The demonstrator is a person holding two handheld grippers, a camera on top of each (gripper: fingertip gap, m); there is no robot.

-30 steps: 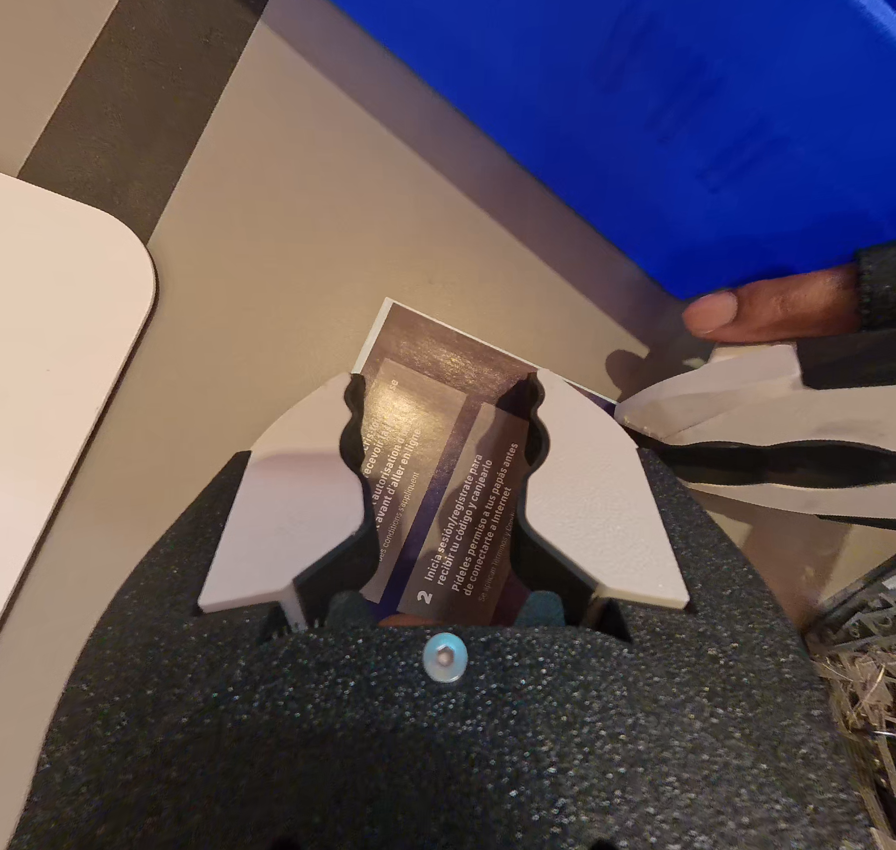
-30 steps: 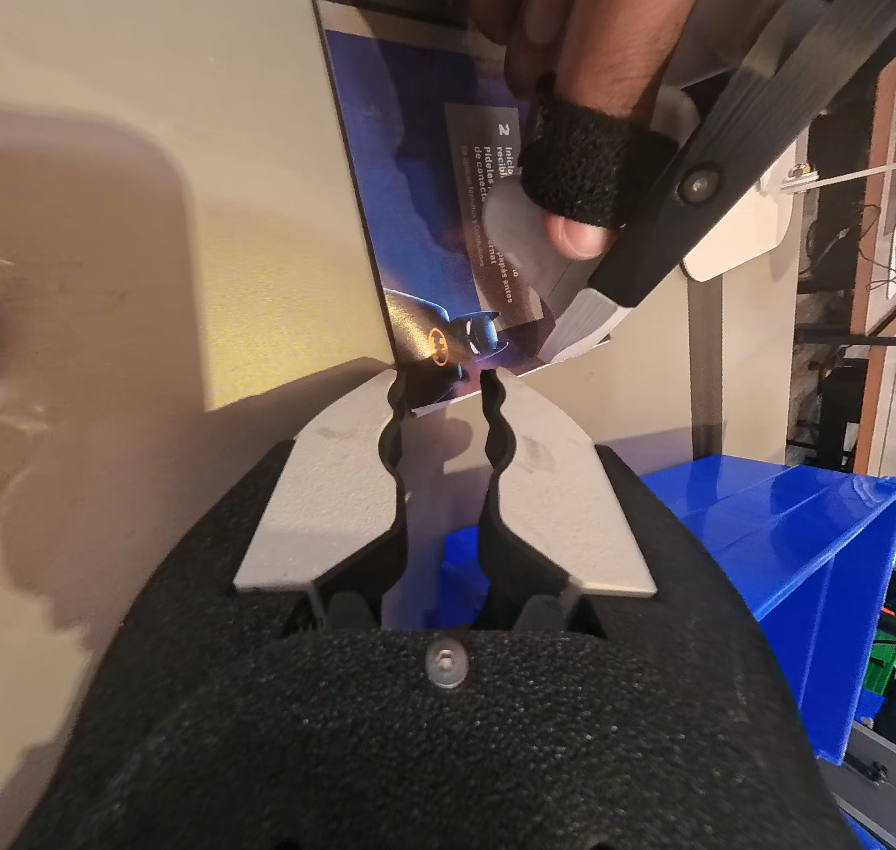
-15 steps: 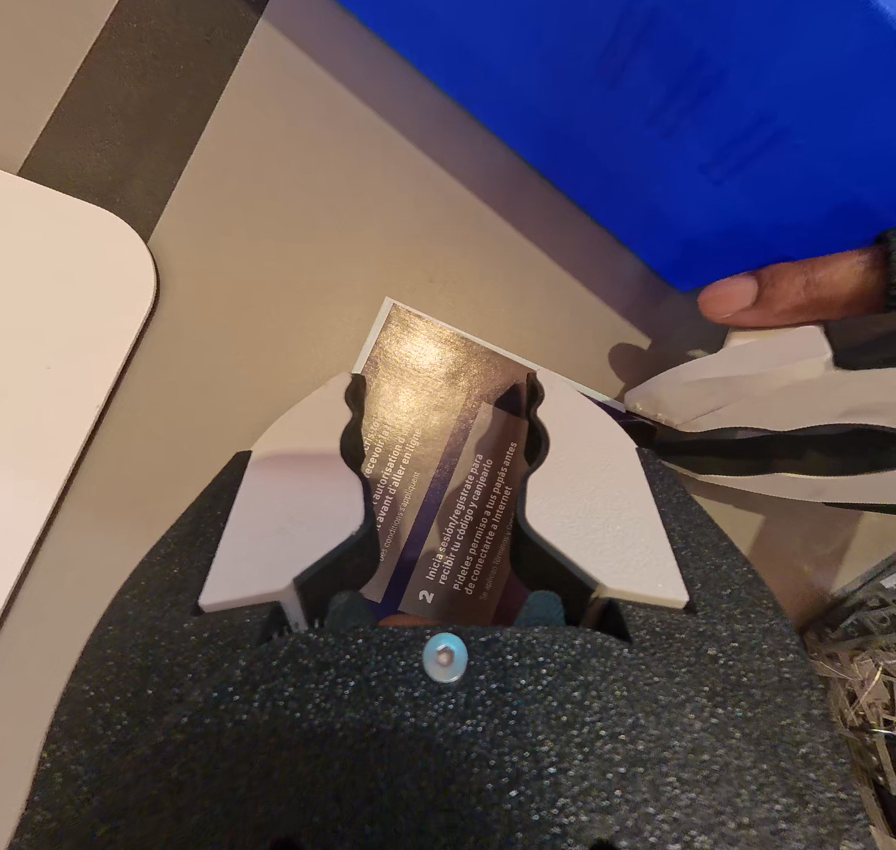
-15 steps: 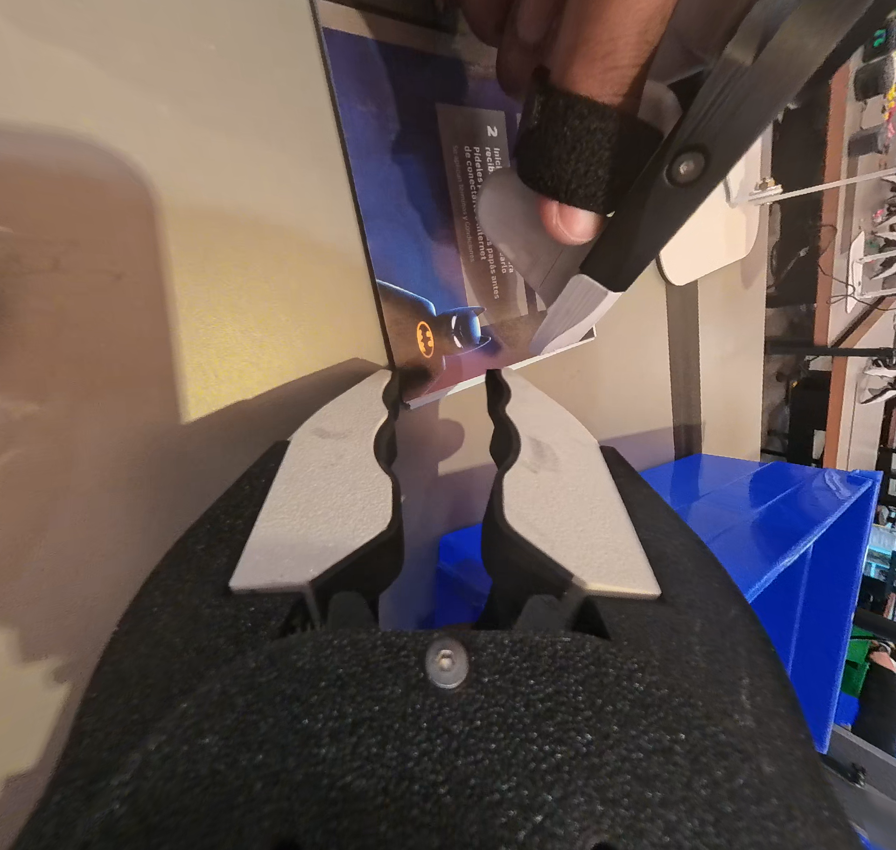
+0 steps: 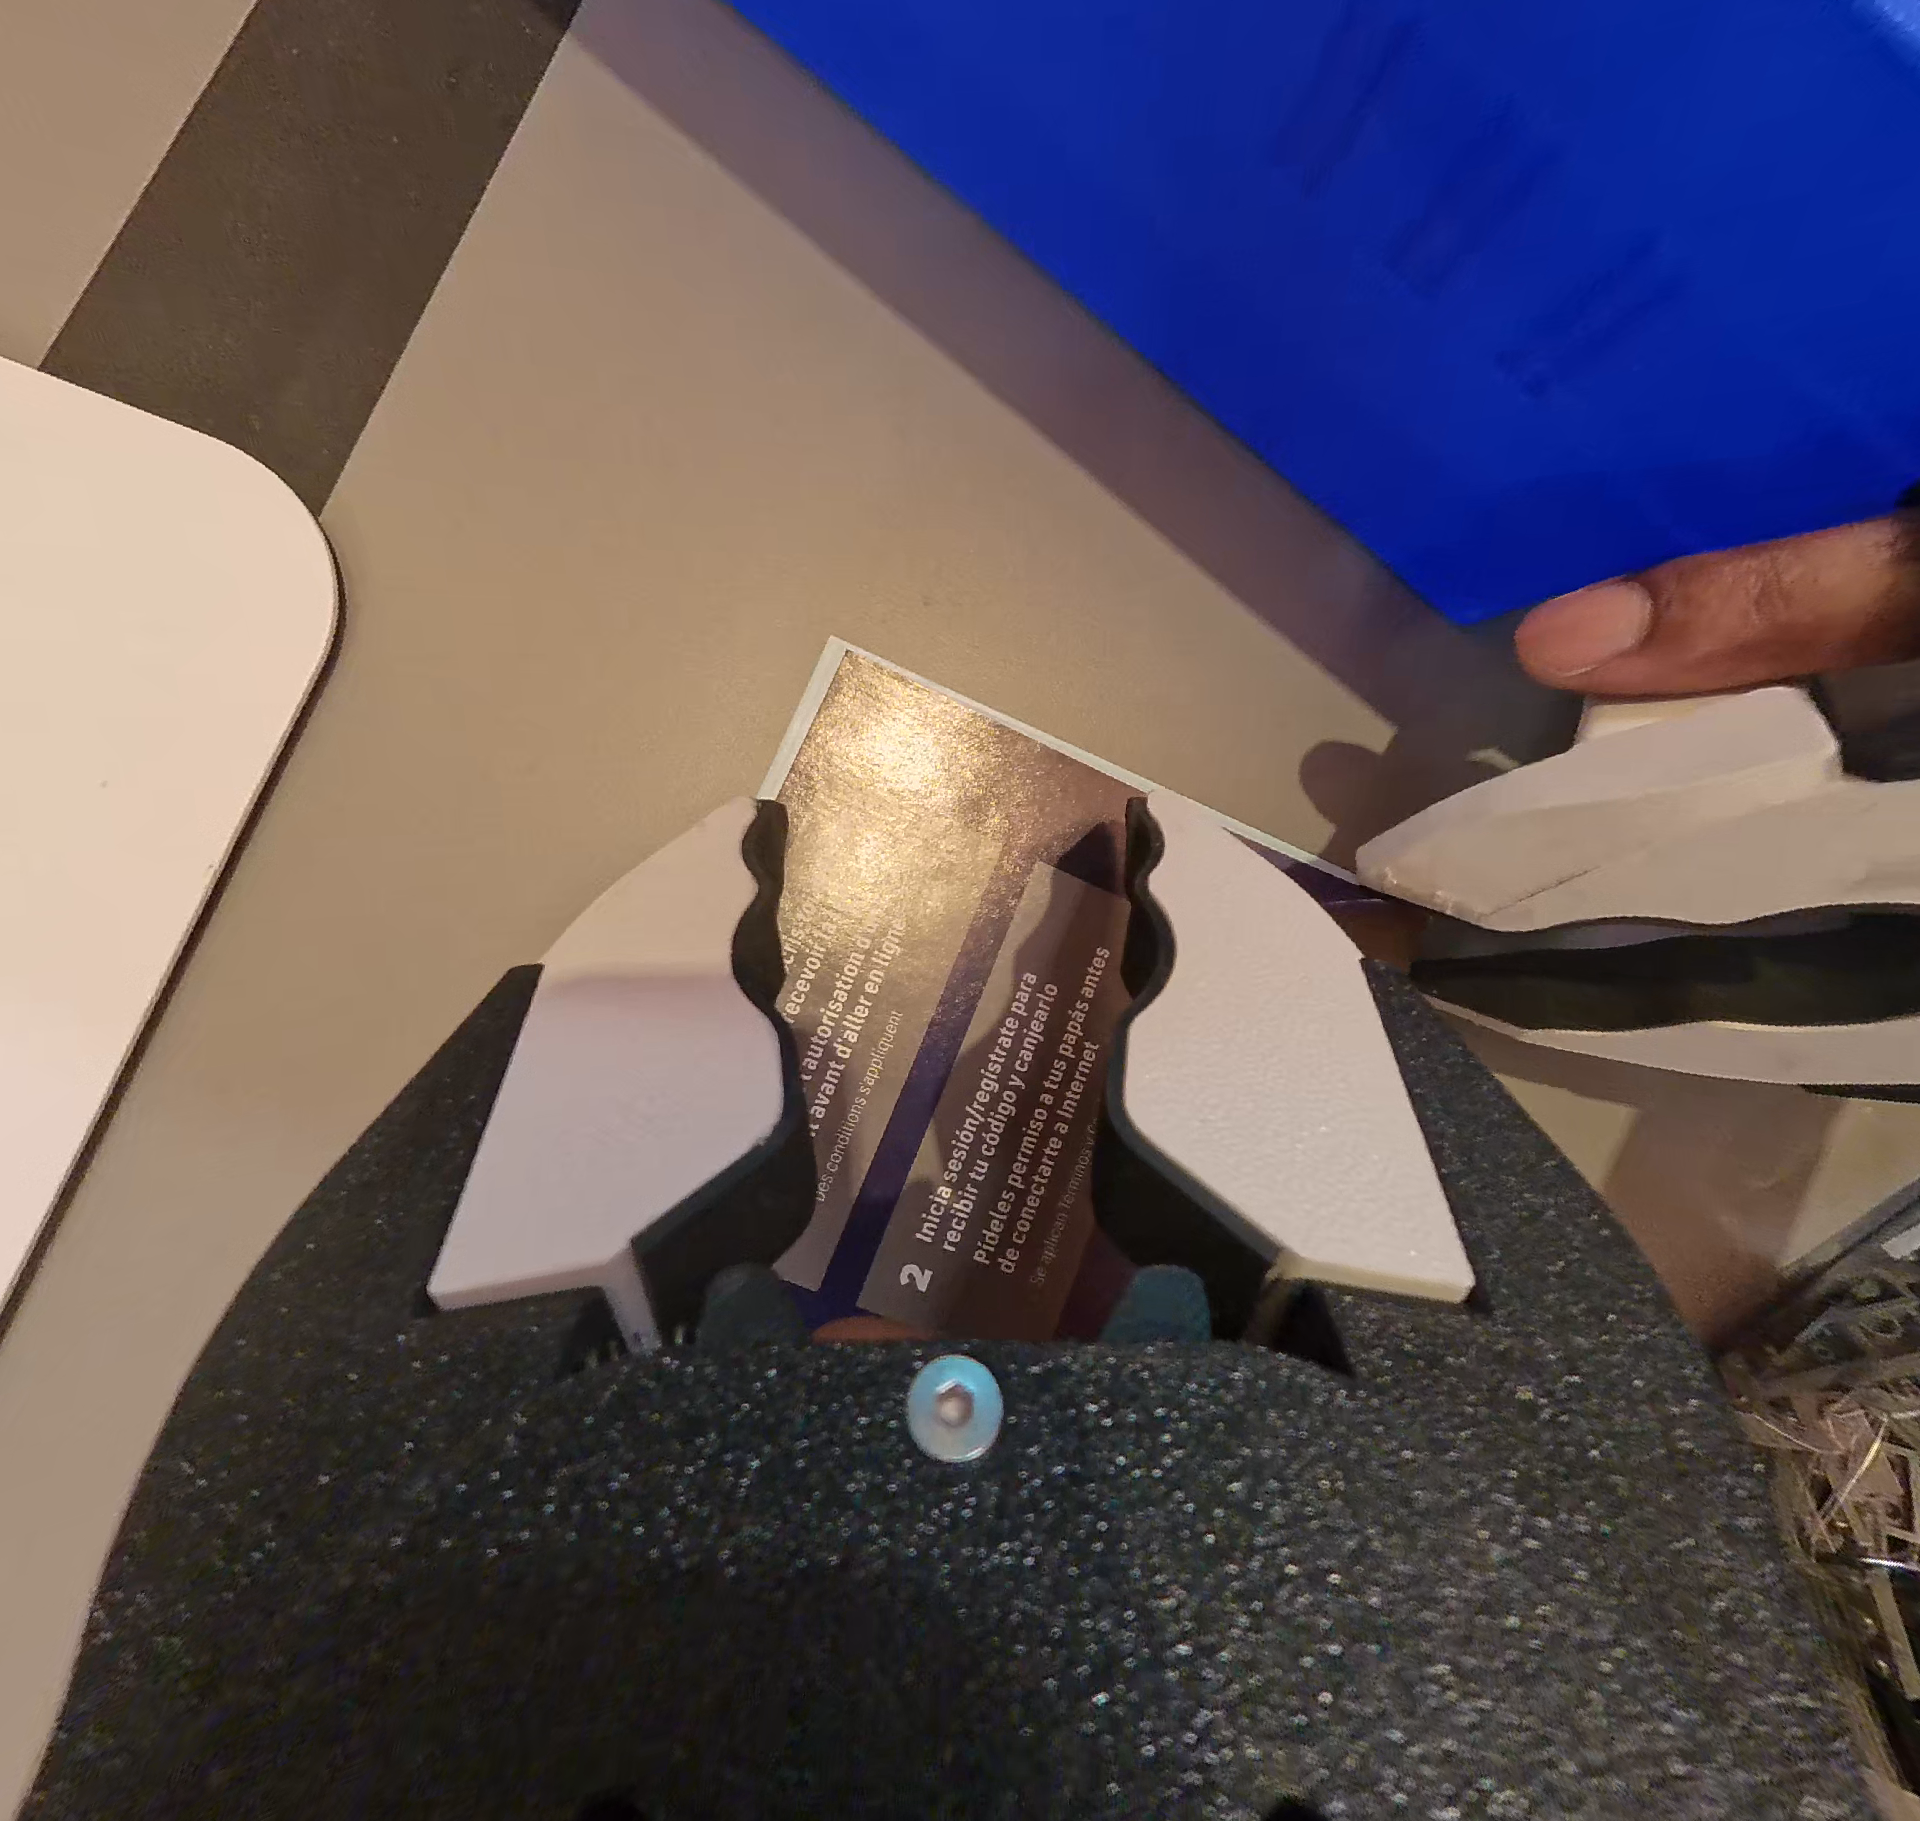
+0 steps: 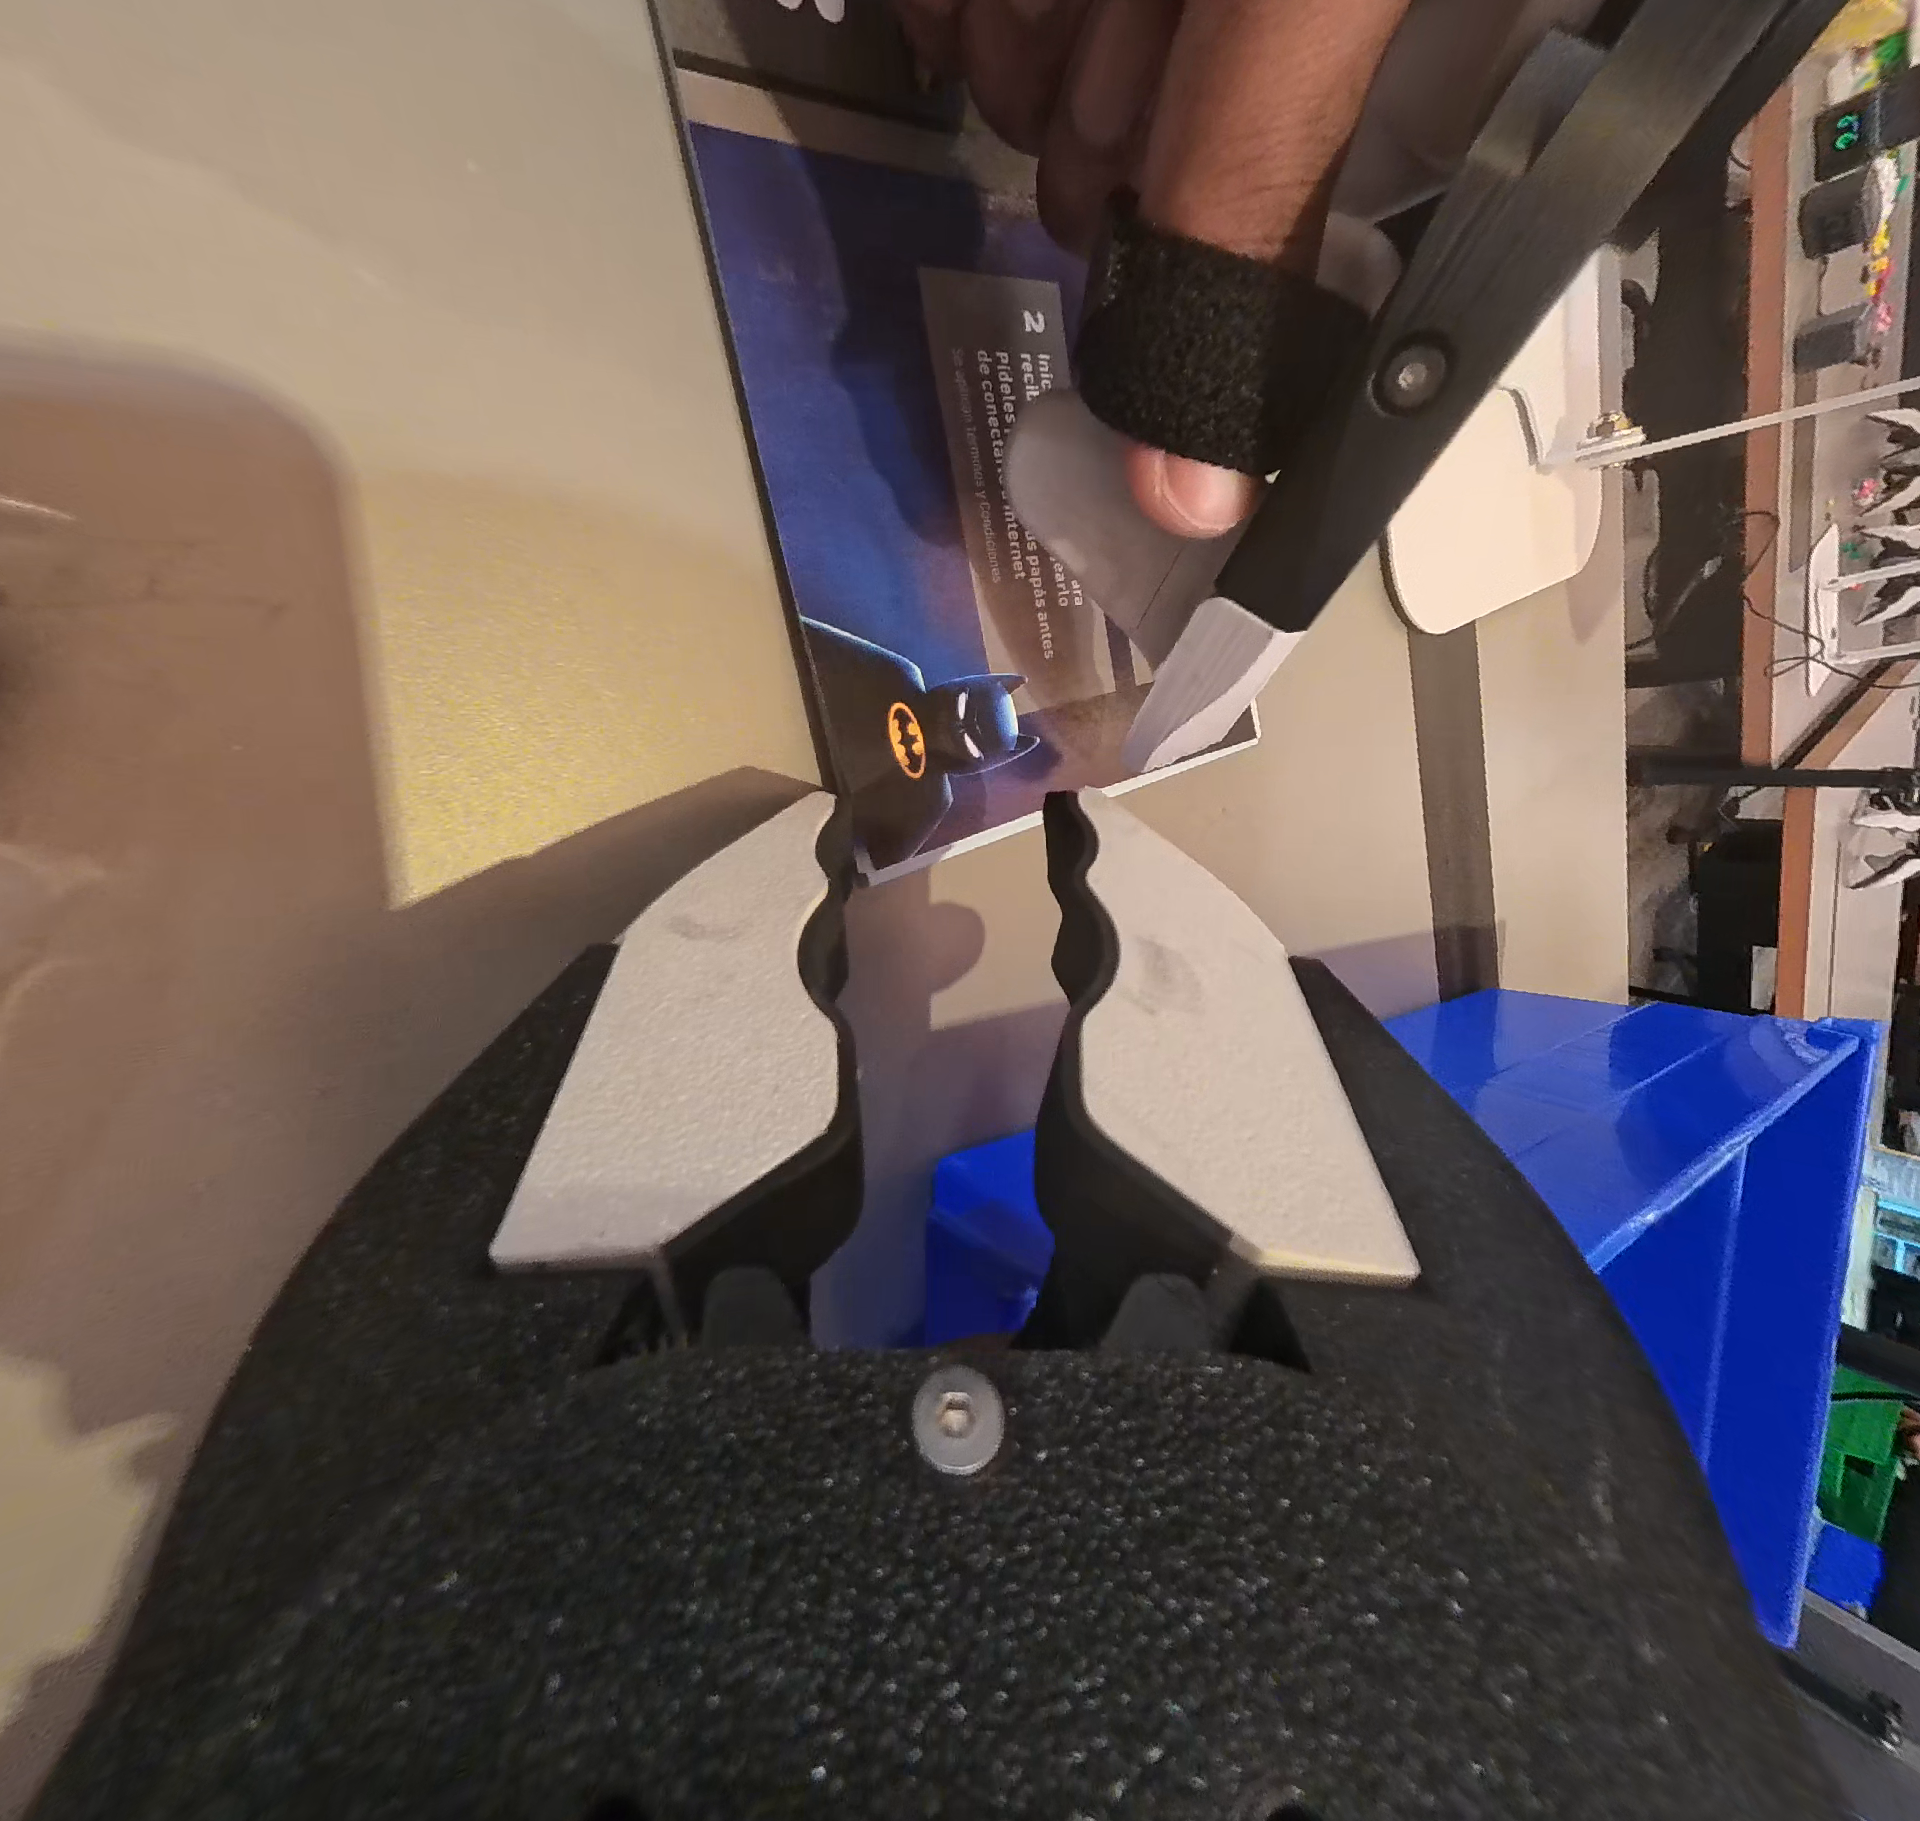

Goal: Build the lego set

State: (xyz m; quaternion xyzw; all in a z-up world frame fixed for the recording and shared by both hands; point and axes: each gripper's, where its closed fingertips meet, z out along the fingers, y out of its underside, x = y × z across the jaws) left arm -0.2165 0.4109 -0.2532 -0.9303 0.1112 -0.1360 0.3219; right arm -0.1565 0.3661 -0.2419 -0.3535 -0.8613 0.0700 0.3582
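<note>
The right gripper has opened a touch wider at the printed card's corner; the left gripper stays wide over it, gripping nothing.

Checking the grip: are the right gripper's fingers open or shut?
Open: table shows between the fingers, and the card's corner sits by one only.

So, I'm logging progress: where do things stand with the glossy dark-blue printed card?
Done: nothing gripped; the glossy dark-blue printed card is on the beige table, outside the blue plastic bin. In hand: the left gripper is open, one fingertip on the card; the right gripper is open around its corner. Left: closing on it.
</note>
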